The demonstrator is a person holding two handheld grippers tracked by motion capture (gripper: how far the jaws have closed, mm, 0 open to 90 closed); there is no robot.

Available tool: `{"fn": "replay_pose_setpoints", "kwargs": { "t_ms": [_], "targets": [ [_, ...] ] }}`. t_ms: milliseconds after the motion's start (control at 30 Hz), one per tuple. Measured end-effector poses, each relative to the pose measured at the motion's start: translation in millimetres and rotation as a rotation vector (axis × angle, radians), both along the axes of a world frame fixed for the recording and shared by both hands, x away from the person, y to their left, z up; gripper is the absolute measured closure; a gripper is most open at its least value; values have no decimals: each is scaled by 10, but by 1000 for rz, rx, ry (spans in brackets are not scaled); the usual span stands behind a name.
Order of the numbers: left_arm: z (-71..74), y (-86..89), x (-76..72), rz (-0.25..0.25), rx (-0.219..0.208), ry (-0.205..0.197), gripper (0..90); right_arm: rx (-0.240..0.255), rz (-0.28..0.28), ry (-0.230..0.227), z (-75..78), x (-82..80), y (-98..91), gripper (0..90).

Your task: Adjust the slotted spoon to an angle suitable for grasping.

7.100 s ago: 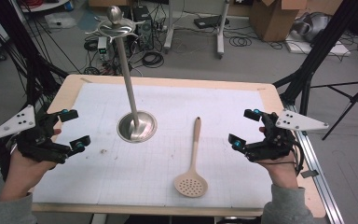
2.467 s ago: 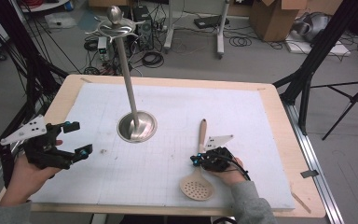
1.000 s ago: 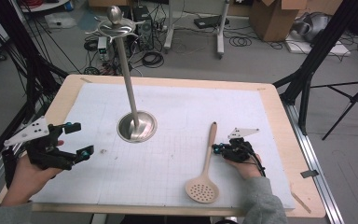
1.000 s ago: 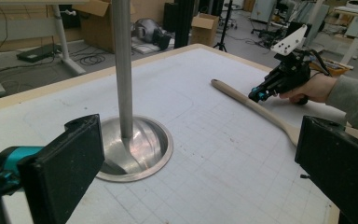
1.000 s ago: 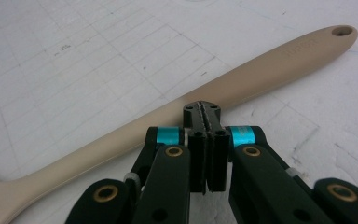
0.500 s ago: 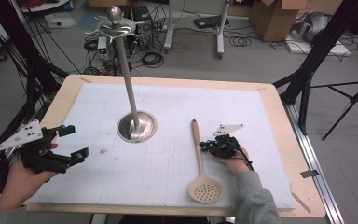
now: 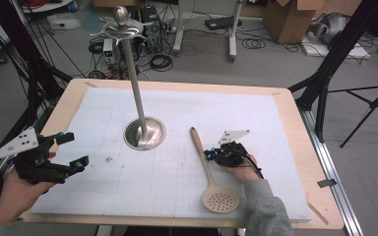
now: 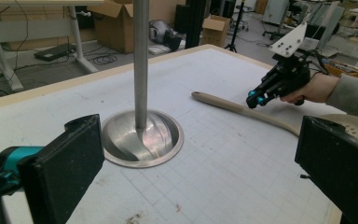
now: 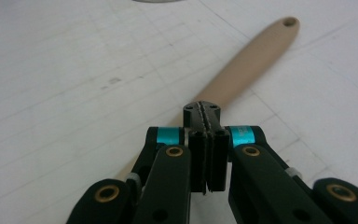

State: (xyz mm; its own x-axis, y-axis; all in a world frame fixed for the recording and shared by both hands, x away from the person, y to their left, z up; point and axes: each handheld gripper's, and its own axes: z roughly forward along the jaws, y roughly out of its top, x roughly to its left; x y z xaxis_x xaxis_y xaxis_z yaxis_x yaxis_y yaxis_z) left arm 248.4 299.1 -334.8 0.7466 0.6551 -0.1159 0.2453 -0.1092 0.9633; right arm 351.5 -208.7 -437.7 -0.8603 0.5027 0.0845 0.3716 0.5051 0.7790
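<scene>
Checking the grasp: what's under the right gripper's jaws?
The right gripper has its jaws pressed together over the wooden slotted spoon's handle, which lies on the white gridded mat. The handle stretch beneath the jaws is covered, so contact cannot be told.

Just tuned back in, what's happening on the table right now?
The right tongs are shut and pressed against the handle of the wooden slotted spoon, nudging it across the white mat rather than gripping it. The left tongs hover open near the left edge. The metal stand has nothing hanging on it.
</scene>
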Motion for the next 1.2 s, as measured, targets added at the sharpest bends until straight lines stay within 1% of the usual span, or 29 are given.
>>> {"fn": "replay_pose_setpoints", "kwargs": {
  "t_ms": [33, 100, 133, 167, 233, 300, 367, 467, 500, 567, 633, 767, 800, 867, 967, 1067, 1200],
  "targets": [
    [-5, -8, 12, -3, 5, 2, 18, -2, 26, 1, 51, -72, 9, 899],
    [-17, -36, 33, -8, 7, 7, 17, -4, 36, -1, 66, -100, 14, 899],
    [-21, -49, 44, -12, 12, 8, 18, -10, 58, -13, 86, -148, 22, 899],
    [-25, -64, 52, -15, 13, 9, 18, -7, 86, -17, 107, -215, 32, 899],
    [-27, -95, 67, -21, 12, 10, 17, -4, 94, -13, 112, -239, 37, 899],
    [-22, -121, 79, -28, 17, 9, 18, -15, 111, -9, 117, -300, 57, 899],
    [-19, -143, 94, -29, 19, -1, 17, -27, 127, -7, 104, -342, 76, 899],
    [-17, -160, 118, -16, 11, -26, 17, -49, 143, 7, 87, -391, 87, 899],
    [-17, -164, 127, -19, 9, -28, 18, -54, 150, 17, 83, -420, 82, 899],
    [-18, -177, 142, -23, 8, -26, 17, -54, 155, 15, 82, -425, 75, 899],
    [-22, -192, 155, -27, 8, -23, 17, -52, 167, 26, 80, -450, 66, 899],
    [-31, -228, 171, -36, 15, -17, 17, -93, 209, 45, 65, -499, 94, 899],
    [-31, -233, 173, -40, 16, -14, 18, -116, 217, 42, 54, -506, 102, 899],
    [-34, -244, 177, -41, 15, -13, 17, -125, 218, 32, 52, -516, 97, 899],
    [-36, -244, 177, -43, 16, -10, 18, -110, 211, 41, 44, -513, 55, 900],
    [-34, -231, 177, -40, 12, -10, 17, -92, 204, 42, 33, -501, -28, 900],
    [-39, -223, 182, -40, 12, -7, 17, -83, 189, 46, 26, -492, -150, 900]
  ]
}}
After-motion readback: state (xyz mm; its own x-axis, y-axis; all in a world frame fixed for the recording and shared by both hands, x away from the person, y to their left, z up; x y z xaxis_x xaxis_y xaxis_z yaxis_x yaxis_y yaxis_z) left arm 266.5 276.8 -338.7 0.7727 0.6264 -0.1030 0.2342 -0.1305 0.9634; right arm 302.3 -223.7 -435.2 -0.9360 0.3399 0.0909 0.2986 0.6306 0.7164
